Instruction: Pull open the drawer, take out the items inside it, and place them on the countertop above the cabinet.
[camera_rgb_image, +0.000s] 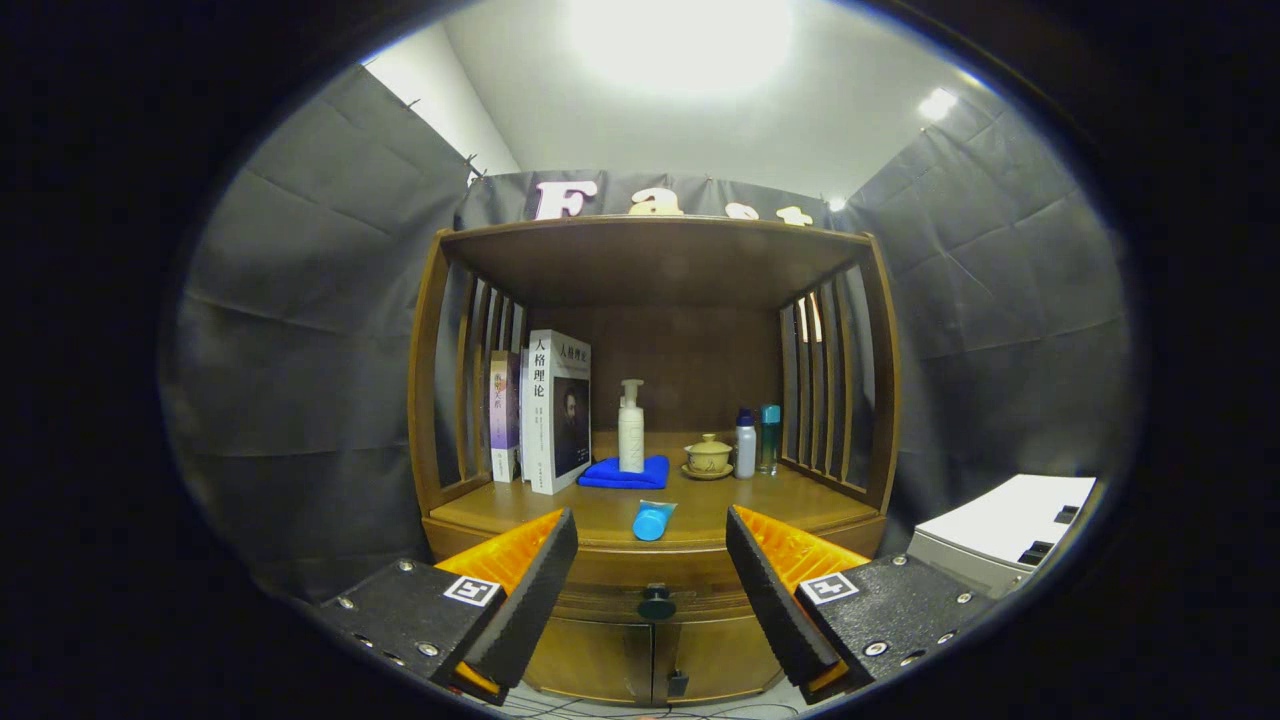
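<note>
With drawer (655, 592) shut, knob (656, 603) ahead | gripper (651, 580) wide open, holding 0 | risk: off-centre closure slips off small knob | blue tube (652, 520) near countertop (600, 515) edge, could roll.

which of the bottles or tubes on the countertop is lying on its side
The blue tube near the countertop's front edge, between the open gripper fingers; the pump bottle and two small bottles stand upright.
</note>
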